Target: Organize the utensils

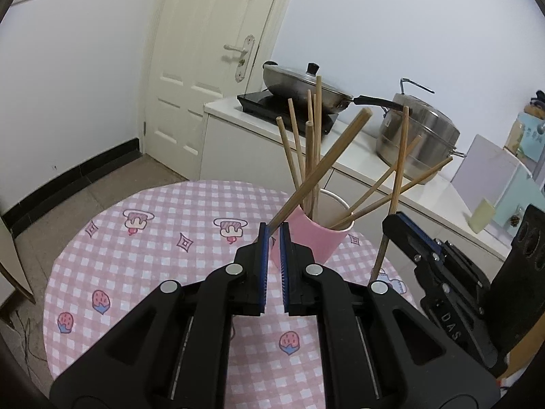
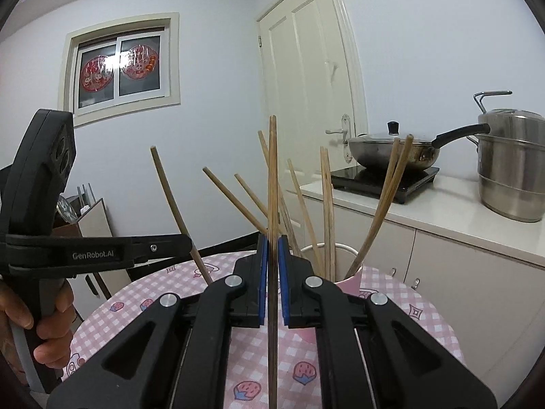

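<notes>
A pink cup (image 1: pixel 311 238) stands on the round table and holds several wooden chopsticks (image 1: pixel 313 143). My left gripper (image 1: pixel 275 230) is shut on one chopstick (image 1: pixel 327 160) that slants up to the right, just in front of the cup. My right gripper (image 2: pixel 272 243) is shut on a darker chopstick (image 2: pixel 272 184) and holds it upright. That gripper (image 1: pixel 402 225) and its chopstick (image 1: pixel 398 170) also show in the left wrist view, right of the cup. The left gripper (image 2: pixel 184 242) with its chopstick (image 2: pixel 173 204) shows in the right wrist view. The cup (image 2: pixel 351 281) is partly hidden there.
The table has a pink checked cloth (image 1: pixel 153 255). Behind it a white counter (image 1: pixel 425 197) carries a cooktop with a lidded pan (image 1: pixel 299 85) and a steel steamer pot (image 1: pixel 419 139). A cream door (image 1: pixel 204 68) is at the back.
</notes>
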`<state>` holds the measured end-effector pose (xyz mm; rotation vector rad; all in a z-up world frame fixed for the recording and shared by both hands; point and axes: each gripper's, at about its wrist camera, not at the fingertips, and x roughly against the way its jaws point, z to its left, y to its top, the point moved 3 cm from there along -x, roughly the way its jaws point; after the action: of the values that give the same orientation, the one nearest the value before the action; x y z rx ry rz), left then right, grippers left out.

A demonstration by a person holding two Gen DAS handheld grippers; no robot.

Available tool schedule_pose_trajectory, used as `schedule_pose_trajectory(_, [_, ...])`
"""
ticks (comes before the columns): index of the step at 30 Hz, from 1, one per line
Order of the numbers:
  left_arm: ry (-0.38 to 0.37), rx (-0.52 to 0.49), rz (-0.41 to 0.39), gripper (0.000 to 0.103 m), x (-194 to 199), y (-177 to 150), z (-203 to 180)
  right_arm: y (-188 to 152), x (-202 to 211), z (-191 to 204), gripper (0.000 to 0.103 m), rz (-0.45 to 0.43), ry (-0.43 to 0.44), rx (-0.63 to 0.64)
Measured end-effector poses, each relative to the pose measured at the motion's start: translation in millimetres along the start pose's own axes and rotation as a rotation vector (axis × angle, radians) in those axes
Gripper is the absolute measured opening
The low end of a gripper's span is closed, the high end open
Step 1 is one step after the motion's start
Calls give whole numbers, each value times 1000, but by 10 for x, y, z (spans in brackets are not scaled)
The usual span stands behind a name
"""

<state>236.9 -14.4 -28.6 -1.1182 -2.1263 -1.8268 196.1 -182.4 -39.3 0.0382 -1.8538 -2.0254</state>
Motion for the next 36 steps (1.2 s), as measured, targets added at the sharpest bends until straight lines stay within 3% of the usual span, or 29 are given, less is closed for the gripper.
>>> schedule_pose_trajectory(4, [12,-43,-57,4,117,37,-68,135,73,22,5,-59,-2,-9])
schedule_pose_trajectory(10, [13,-38,-50,4,100,-8,-10,112,17,55,5,-113,7,8])
schedule_pose_trajectory(36, [58,-109,21,5,-79,-157,-16,-44,-233,110,5,8,72,-23])
